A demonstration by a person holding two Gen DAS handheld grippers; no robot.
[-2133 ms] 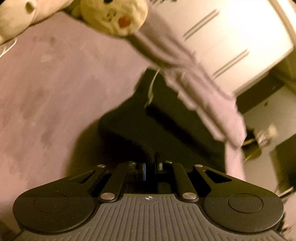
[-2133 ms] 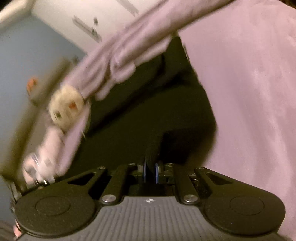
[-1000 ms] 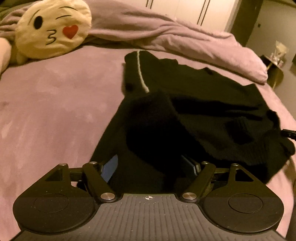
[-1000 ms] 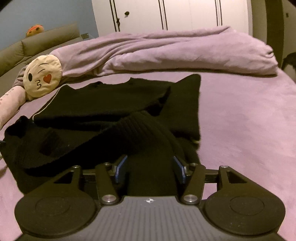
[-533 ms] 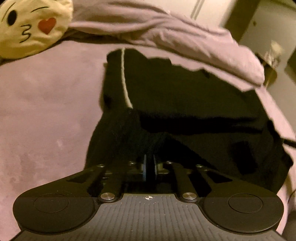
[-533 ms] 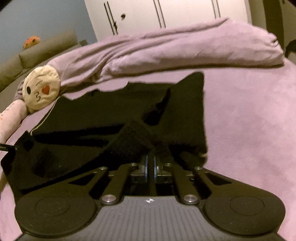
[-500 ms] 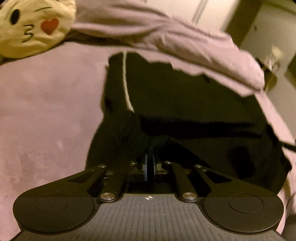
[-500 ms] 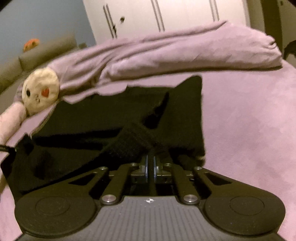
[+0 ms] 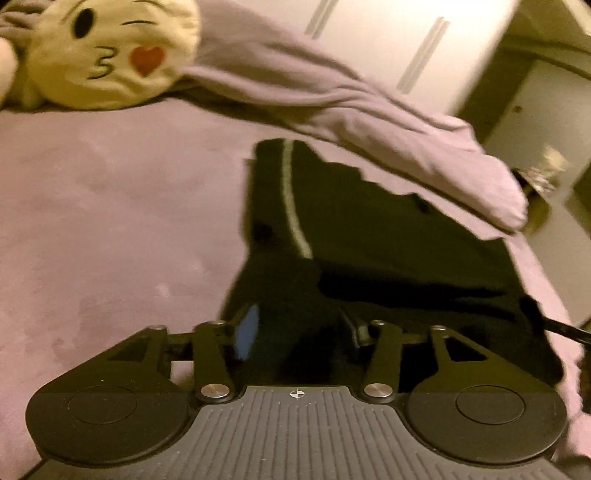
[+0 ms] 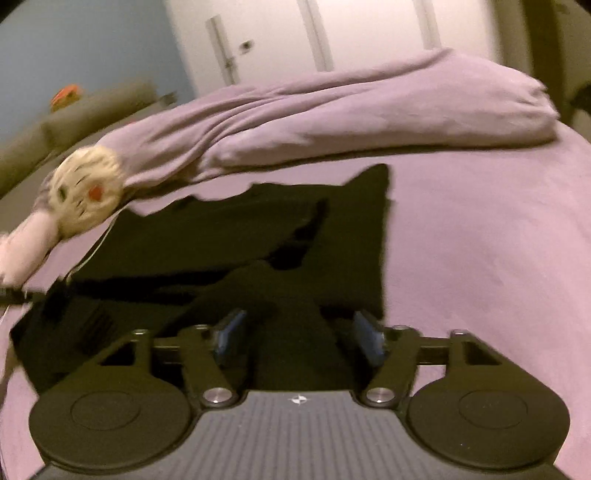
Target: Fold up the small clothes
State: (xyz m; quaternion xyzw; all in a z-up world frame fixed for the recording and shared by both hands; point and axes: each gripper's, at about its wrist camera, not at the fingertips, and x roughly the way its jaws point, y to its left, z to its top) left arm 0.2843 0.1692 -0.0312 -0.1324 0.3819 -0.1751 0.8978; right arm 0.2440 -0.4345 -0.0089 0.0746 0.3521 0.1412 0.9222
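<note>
A black knit sweater (image 9: 388,251) lies spread on the purple bed cover (image 9: 110,221), with a pale stripe running down its left part. My left gripper (image 9: 299,325) is low over its near left edge; the jaws are opening, cloth lies between them and the blue pads stand off it. In the right wrist view the same sweater (image 10: 229,240) shows a folded ridge running toward me. My right gripper (image 10: 299,332) straddles that ridge at the near right edge; its jaws are opening too, with gaps between pads and cloth.
A rolled purple duvet (image 10: 369,122) lies across the far side of the bed. A yellow kissing-face cushion (image 9: 110,55) sits at the far left. White wardrobe doors (image 10: 369,33) stand behind, and a small side table (image 9: 539,184) is beyond the bed's right edge.
Half a second ago both grippers were shut on the sweater's near edge. Now both stand apart and the cloth lies loose between the pads. Both views have shifted slightly.
</note>
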